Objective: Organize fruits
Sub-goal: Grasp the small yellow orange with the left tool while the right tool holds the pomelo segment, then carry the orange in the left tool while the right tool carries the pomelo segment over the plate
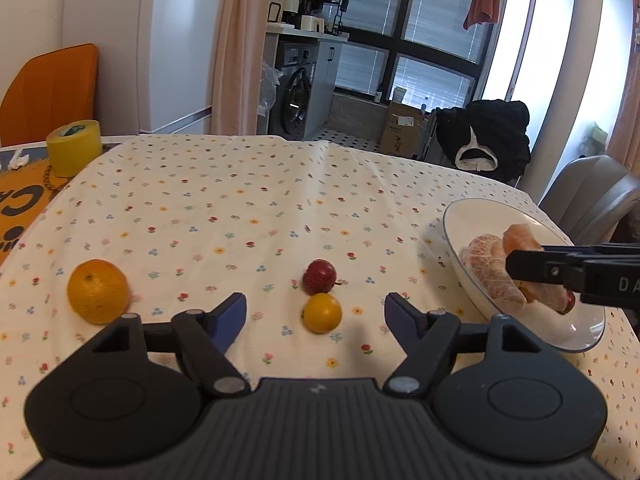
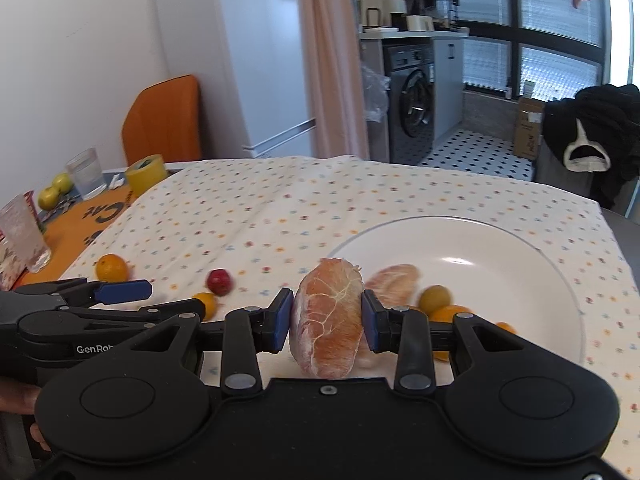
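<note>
Blue pads of right gripper (image 2: 327, 316) clamped on peeled grapefruit piece (image 2: 328, 316), held above near rim of white plate (image 2: 500, 248); second peeled piece (image 2: 394, 282) and small yellow fruits lay in plate; left gripper (image 1: 315, 316) hung with fingers spread wide over flowered tablecloth (image 1: 240, 208); small orange fruit (image 1: 322, 313) between them, red fruit (image 1: 319, 276) just behind; orange (image 1: 98, 291) further left.

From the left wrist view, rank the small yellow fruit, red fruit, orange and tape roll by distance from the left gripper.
1. Yellow fruit, between the open fingers.
2. Red fruit, just behind it.
3. Orange, far left.
4. Tape roll, back left corner.
</note>
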Demonstrator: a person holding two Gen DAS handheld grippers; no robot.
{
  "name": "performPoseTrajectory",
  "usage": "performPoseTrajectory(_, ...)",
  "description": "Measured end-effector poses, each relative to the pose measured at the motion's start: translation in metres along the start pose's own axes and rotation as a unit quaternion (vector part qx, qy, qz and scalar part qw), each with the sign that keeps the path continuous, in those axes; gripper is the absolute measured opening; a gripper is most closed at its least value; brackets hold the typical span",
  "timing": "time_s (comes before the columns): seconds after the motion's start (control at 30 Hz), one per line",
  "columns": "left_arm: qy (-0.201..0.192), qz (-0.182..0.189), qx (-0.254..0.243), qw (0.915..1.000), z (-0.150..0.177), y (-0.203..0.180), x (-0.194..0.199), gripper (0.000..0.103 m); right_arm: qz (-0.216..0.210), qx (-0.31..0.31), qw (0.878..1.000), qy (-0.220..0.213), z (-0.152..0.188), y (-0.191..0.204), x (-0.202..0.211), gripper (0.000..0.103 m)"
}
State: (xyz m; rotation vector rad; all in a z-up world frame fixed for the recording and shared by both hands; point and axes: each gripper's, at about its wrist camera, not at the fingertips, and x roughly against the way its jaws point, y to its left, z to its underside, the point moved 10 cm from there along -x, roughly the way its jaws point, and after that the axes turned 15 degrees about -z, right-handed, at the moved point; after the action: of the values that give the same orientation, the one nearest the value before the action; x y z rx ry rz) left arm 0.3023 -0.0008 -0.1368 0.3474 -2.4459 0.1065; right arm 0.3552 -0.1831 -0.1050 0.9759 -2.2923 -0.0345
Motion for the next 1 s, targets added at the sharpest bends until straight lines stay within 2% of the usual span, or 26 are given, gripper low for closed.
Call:
performPoseTrajectory(0.13,0.004,-0.003,-0.008,1.0,0.002,-0.007,-0.009,0.065,0.012,-0.009,1.0,-0.006,0.002,-0.014,0.006,0.035)
performPoseTrajectory(0.23,0.011,-0.004,-0.01,0.9999,0.005,-0.011,-0.016,0.053,0.021,-0.018,1.0,-0.01,0.006,-0.024,0.012,0.035)
performPoseTrajectory(0.37,0.007,-0.012,-0.018,0.9997,0.006,-0.013,-0.024,0.045,0.031,-0.029,0.999,-0.017,0.009,-0.037,0.021,0.035)
performPoseTrajectory(0.4,0.003,-0.018,-0.024,0.9996,0.006,-0.013,-0.025,0.039,0.033,-0.032,0.999,-0.019,0.01,-0.041,0.023,0.035)
performPoseTrajectory(0.43,0.003,-0.022,-0.025,0.9994,0.005,-0.012,-0.026,0.027,0.036,-0.035,0.999,-0.021,0.011,-0.044,0.026,0.035)
performPoseTrajectory(0.47,0.006,-0.021,-0.018,0.9996,0.004,-0.012,-0.026,0.021,0.039,-0.038,0.998,-0.024,0.012,-0.047,0.029,0.035)
performPoseTrajectory(0.53,0.013,-0.009,-0.008,0.9998,0.002,-0.012,-0.024,0.021,0.044,-0.043,0.998,-0.027,0.013,-0.054,0.034,0.035)
performPoseTrajectory(1.0,-0.029,0.045,-0.026,0.9982,-0.022,-0.059,0.019,0.021,0.071,-0.074,0.993,-0.057,0.019,-0.095,0.065,0.034)
